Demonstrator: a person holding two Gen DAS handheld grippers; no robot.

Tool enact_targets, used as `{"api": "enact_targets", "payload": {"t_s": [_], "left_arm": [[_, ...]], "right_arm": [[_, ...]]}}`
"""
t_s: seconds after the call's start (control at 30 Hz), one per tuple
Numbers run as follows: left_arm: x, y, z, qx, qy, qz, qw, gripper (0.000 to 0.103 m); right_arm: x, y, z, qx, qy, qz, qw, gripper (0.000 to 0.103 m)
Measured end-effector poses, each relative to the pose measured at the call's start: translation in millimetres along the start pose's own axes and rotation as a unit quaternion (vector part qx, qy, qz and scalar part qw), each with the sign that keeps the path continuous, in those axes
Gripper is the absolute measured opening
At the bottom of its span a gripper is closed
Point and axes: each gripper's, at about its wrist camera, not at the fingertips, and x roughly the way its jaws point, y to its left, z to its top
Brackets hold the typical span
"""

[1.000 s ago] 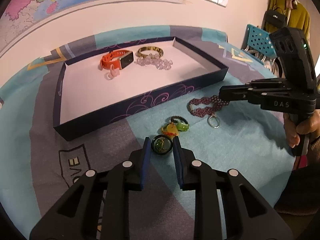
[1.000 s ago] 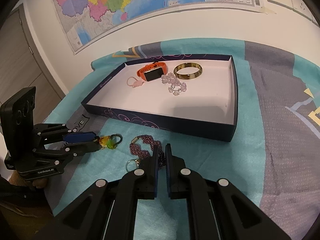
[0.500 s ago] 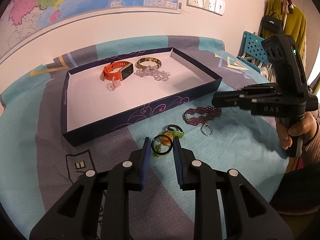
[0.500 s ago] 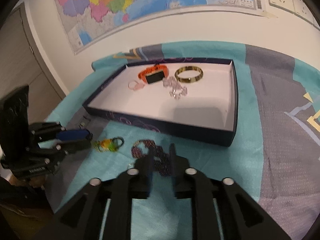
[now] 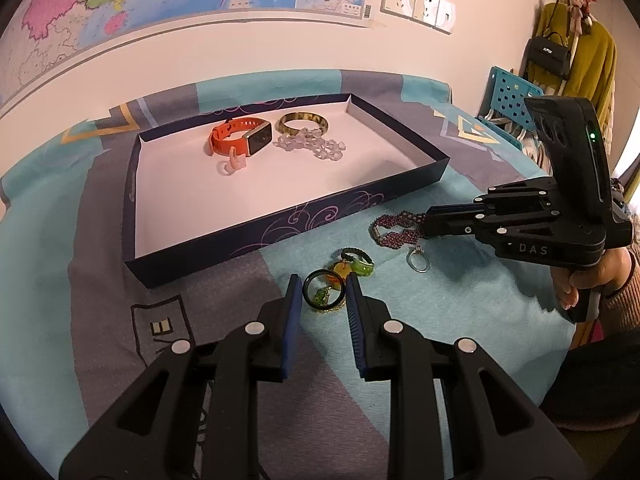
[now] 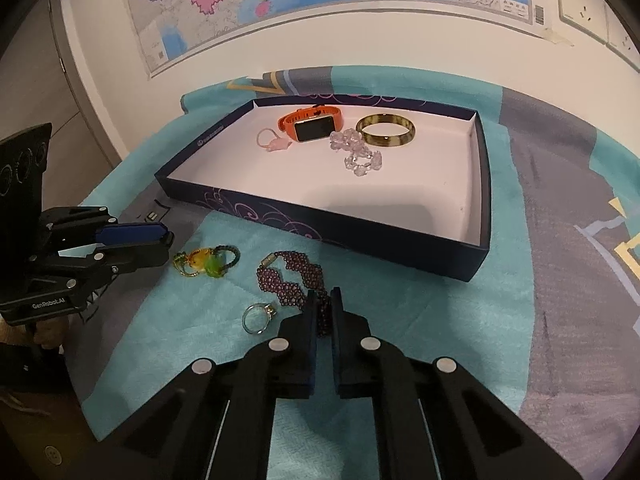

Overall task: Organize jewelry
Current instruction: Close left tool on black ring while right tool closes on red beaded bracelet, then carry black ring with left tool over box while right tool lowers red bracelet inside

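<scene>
My left tongs (image 5: 323, 294) grasp a dark ring (image 5: 323, 291) at lower centre, my right tongs (image 6: 323, 309) pinch the purple bracelet (image 6: 291, 280).

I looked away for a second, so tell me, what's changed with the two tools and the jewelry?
The right tool loosened briefly, then shut again on the end of the purple bracelet, which still lies outside the tray. The left tool kept its grip on the dark ring and barely moved. The orange watch, bangle and clear beads stayed put.
</scene>
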Motion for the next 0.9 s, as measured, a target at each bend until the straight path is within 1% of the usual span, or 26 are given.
{"api": "enact_targets", "payload": {"t_s": [0.3,0.6,0.9], "left_arm": [[-8.8,2.2,8.3,0.001,-0.014,0.003,0.9999,0.023],[-14.8,4.1,26.3,0.009,-0.031,0.013,0.9994,0.023],[-12.5,9.6,45.1,0.011,-0.041,0.021,0.9989,0.023]], "right_arm": [[-23.4,5.7,14.4,0.002,-0.038,0.023,0.999,0.004],[-40.0,9.1,30.3,-0.009,-0.063,0.025,0.998,0.004],[-50.8,11.0,50.6,-0.023,-0.089,0.027,0.995,0.004]]}}
